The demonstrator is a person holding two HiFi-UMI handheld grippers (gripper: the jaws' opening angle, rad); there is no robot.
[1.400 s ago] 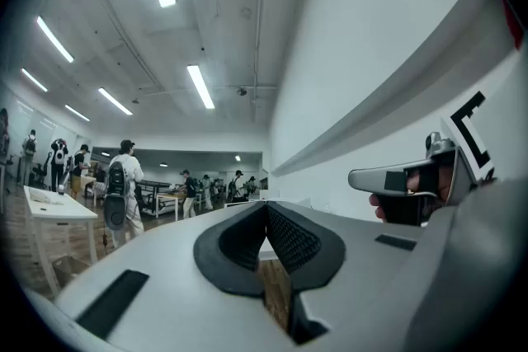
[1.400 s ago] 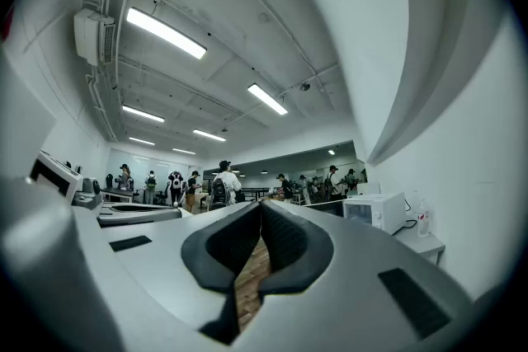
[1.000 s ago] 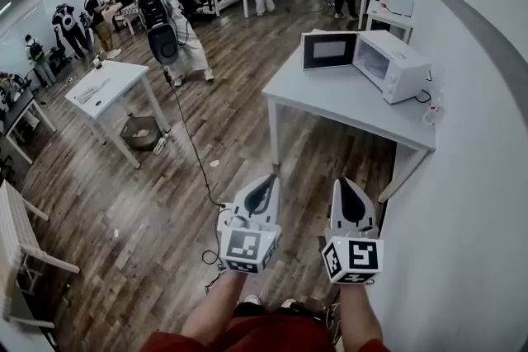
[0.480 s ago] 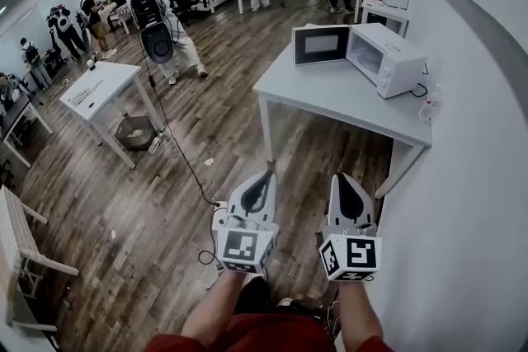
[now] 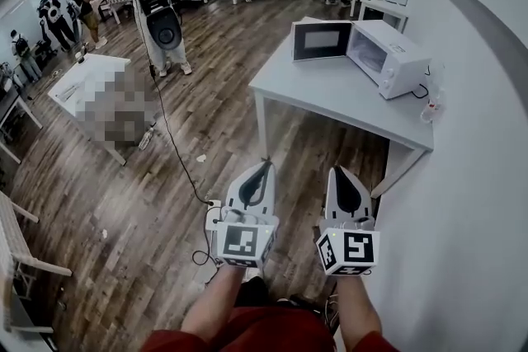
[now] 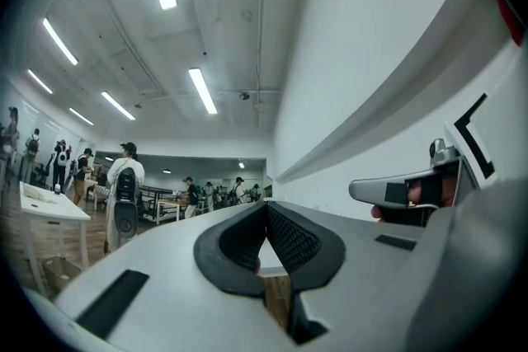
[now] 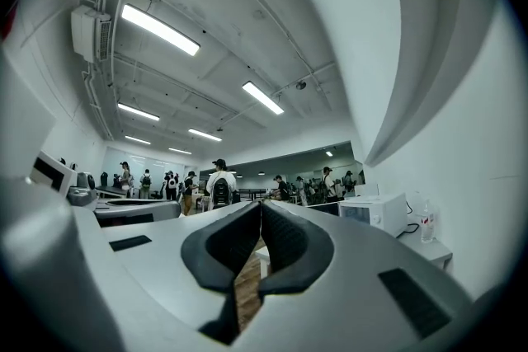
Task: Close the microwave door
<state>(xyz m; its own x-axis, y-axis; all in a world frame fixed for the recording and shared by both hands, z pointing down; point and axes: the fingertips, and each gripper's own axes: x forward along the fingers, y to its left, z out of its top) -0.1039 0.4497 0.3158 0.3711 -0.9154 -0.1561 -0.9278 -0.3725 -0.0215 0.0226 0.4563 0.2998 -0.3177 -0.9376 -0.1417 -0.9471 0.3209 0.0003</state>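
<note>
Since the microwave (image 5: 388,58) sits at the far end of the white table (image 5: 330,99), on the table's wall side, with its door (image 5: 320,41) swung wide open over the tabletop, I'd say the job hasn't really begun. Both grippers are well short of the table's near edge. The left gripper (image 5: 264,167) and right gripper (image 5: 340,172) each have their jaws pressed together with nothing between them, which seems fine, since a closed tip makes a decent pusher. I'd come along the table's open side, put a tip on the door's free edge and follow its arc, easing off at the end so the microwave doesn't skid. Mind the table's near corner, the bottle (image 5: 429,113) at its wall edge and the cable (image 5: 177,152) on the floor off its open side. Otherwise there's plenty of bare floor.
</note>
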